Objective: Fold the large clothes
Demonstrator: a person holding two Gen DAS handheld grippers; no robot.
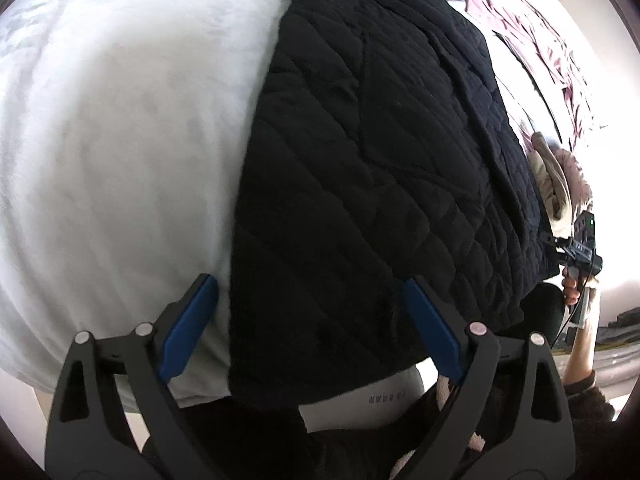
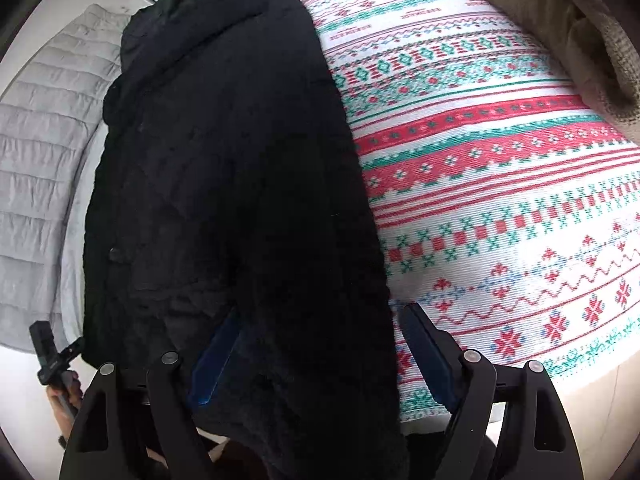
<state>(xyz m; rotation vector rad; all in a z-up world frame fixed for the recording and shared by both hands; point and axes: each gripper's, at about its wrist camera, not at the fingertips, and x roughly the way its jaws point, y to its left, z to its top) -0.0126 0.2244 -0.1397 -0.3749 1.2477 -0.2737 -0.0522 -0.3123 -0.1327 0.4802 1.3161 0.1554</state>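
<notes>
The black quilted coat lies lengthwise mid-frame on the bed. Left gripper and right gripper, both spread wide, straddle its near hem; shallow bites could slip off.

Both fisheye views bowed hard at the edges, with dark vignette corners. Daylight blew out the right side of the left wrist view. The black coat lost nearly all detail in shadow; the close gripper frames looked slightly soft.
</notes>
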